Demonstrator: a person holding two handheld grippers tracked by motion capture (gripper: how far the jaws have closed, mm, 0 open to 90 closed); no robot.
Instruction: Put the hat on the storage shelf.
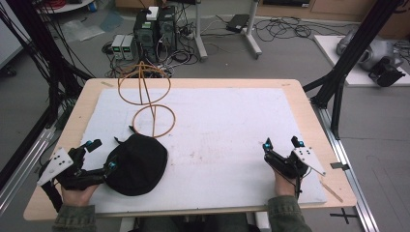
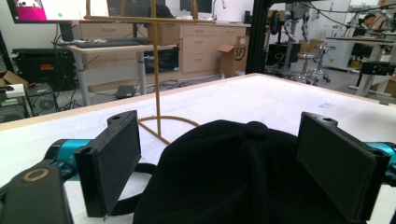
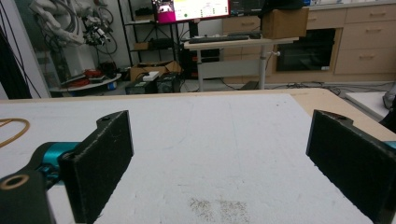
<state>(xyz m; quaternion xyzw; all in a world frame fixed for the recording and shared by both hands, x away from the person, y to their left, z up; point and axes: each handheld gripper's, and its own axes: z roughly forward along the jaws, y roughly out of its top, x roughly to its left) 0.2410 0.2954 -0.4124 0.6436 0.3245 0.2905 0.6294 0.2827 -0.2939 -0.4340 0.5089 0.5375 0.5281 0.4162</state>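
Around the pale wooden surface [image 1: 300, 96], covered by a white sheet, a workshop room is seen: grey floor with loose cables, computer boxes [image 1: 154, 29], desks and light wooden cabinets [image 2: 201, 44] behind. On the sheet, a soft black fabric cap [image 1: 136, 164] is lying just in front of a thin orange wire stand with two rings [image 1: 147, 99], its strap end close to the lower ring. The left gripper [image 1: 99, 154] is held at the cap's left side, its jaws spread wide around the crown, nothing yet pinched. The right gripper [image 1: 283, 143] is kept well apart from the cap, jaws wide and empty. If only loose cloth is caught, the cap could probably slip or fold. If the cap is dragged toward the stand, the light wire frame might be pushed or tipped.
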